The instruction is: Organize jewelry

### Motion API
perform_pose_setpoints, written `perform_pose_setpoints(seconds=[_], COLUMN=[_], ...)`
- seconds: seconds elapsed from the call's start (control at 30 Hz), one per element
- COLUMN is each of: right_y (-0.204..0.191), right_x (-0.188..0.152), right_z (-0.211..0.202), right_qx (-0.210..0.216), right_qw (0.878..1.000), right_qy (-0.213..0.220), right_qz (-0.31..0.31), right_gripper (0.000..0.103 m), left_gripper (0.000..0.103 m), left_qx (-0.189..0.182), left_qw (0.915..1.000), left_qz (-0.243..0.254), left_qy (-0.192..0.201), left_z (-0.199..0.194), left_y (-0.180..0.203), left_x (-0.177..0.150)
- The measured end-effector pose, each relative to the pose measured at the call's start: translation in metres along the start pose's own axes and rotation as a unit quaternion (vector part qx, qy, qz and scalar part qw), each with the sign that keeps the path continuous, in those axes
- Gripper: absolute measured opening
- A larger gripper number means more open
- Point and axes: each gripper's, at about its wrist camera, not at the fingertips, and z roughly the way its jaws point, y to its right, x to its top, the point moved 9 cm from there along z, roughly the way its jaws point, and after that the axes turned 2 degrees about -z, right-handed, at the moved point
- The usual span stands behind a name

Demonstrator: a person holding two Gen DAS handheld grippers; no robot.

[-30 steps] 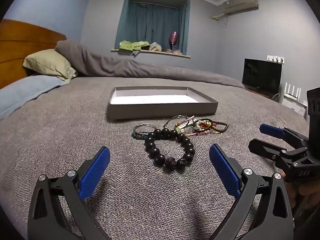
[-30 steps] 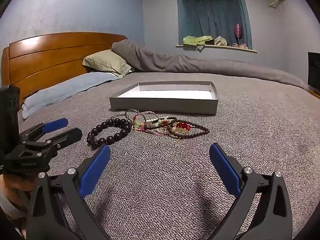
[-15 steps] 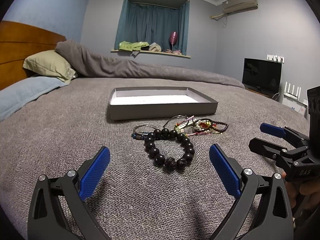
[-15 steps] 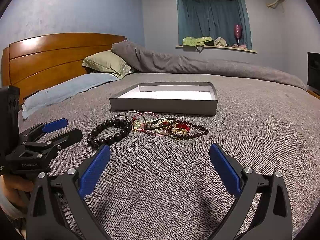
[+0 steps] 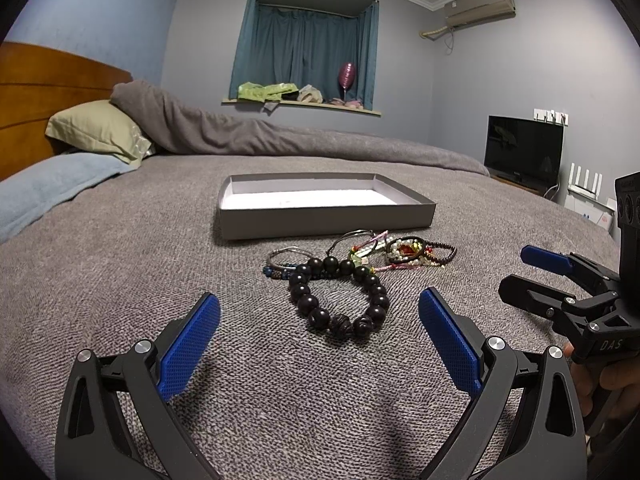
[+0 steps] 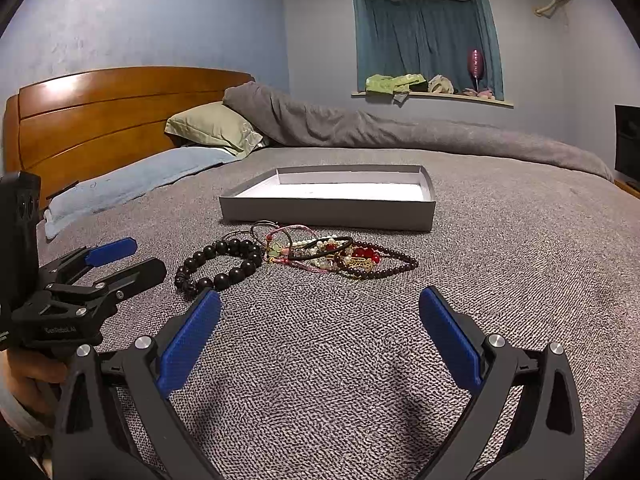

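A black large-bead bracelet [image 5: 338, 295] lies on the grey bedspread, just ahead of my open, empty left gripper [image 5: 319, 334]. Behind it lies a tangle of thin bracelets [image 5: 400, 251] with red, pearl and dark beads. A shallow grey tray [image 5: 324, 220] with a white floor stands beyond them. In the right wrist view the black bracelet [image 6: 222, 262] is left of centre, the tangle [image 6: 340, 254] is ahead, and the tray [image 6: 326, 210] is behind. My right gripper [image 6: 320, 334] is open and empty, short of the pile. Each gripper shows in the other's view: the right gripper [image 5: 536, 276] and the left gripper [image 6: 120, 262].
The bed has a wooden headboard [image 6: 100, 120], a green pillow [image 6: 212, 126], a blue pillow [image 6: 132, 180] and a rolled grey duvet [image 6: 380, 128] along the far side. A TV [image 5: 524, 148] stands at the right beyond the bed.
Both grippers have edged slightly toward the jewelry. Nothing was picked up and the jaws stayed open.
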Motion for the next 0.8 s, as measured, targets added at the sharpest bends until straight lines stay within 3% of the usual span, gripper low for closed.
perform_pose_setpoints(seconds=[0.8], right_y=[-0.0005], right_x=[-0.0008], right_z=[0.0004], right_qx=[0.000], right_qw=[1.000], right_qy=[0.000], right_qz=[0.000], right_gripper=[0.098], left_gripper=[0.098], left_qx=[0.000], left_qw=[1.0000], left_qz=[0.000], left_qy=[0.000], left_z=[0.0001], left_y=[0.0003], left_x=[0.0000])
